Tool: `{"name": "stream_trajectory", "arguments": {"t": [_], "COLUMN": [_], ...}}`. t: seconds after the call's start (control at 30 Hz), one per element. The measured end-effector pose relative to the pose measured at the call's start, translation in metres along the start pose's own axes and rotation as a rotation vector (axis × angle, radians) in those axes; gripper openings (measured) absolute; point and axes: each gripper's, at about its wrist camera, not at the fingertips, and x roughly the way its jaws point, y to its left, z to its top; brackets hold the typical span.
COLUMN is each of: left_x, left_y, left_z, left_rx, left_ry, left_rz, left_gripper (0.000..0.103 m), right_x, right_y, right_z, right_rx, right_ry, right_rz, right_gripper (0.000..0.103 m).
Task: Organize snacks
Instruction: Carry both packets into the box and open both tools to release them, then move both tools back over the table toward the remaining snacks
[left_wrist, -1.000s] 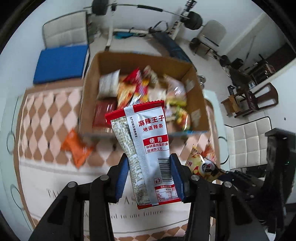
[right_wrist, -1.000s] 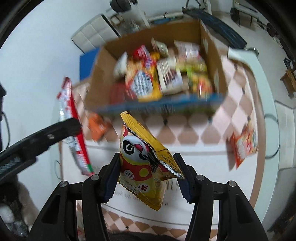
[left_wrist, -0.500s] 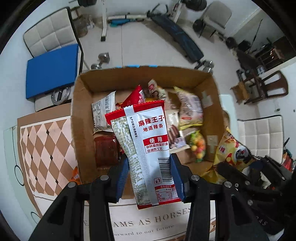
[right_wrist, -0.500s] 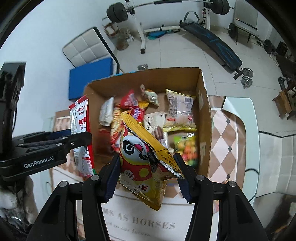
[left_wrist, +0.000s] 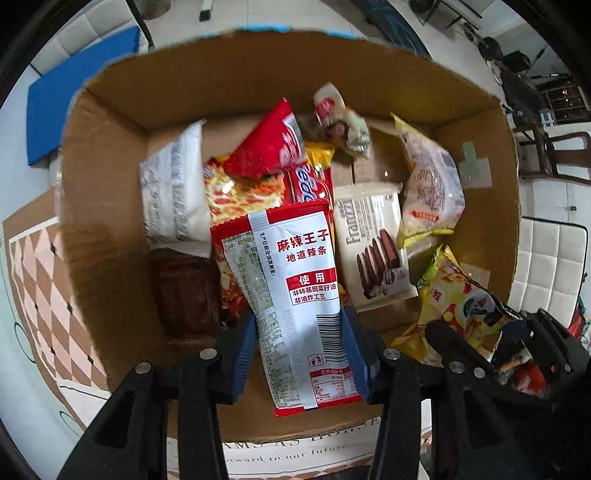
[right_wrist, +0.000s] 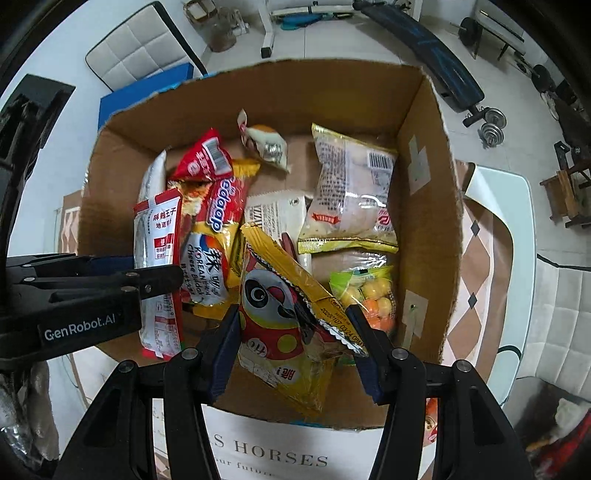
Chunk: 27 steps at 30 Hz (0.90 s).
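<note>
A cardboard box (left_wrist: 107, 184) holds several snack packets. My left gripper (left_wrist: 299, 332) is shut on a red and white spicy-strip packet (left_wrist: 295, 295), held over the box's near left part. It also shows in the right wrist view (right_wrist: 157, 258). My right gripper (right_wrist: 295, 328) is shut on a yellow panda snack bag (right_wrist: 280, 310), held over the box's near middle (right_wrist: 424, 229). That bag shows in the left wrist view (left_wrist: 454, 302) at the right.
The box stands on a checkered cloth (left_wrist: 37, 277) with printed lettering (right_wrist: 273, 454). A white table edge (right_wrist: 517, 229) lies to the right. A blue mat (left_wrist: 66, 96), white chairs (right_wrist: 144, 48) and gym gear (right_wrist: 436, 62) stand on the floor behind.
Both grippers have moved forward and down with their packets, from in front of the box to over its inside. The box now fills both views.
</note>
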Motion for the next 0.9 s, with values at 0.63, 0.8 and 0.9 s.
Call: {"name": "stream_trajectory", "arguments": {"t": [0.63, 0.8, 0.9], "left_x": [-0.015, -0.038, -0.053], "left_y": [0.004, 0.004, 0.006], "left_z": [-0.038, -0.057, -0.074], "left_rx": [-0.056, -0.062, -0.073], "left_ry": [-0.044, -0.17, -0.243], "left_rz": [0.022, 0.063, 0.071], "left_gripper": [0.086, 0.086, 0.086], "right_x": [0.008, -0.009, -0.023], "right_y": [-0.007, -0.006, -0.002], "right_z": [-0.019, -0.033, -0.041], "right_rx": [0.01, 0.008, 0.003], "right_ry": [0.062, 0.008, -0.049], "right_rz": [-0.044, -0.05, -0.073], "right_gripper": [0.095, 0.096, 0.096]}}
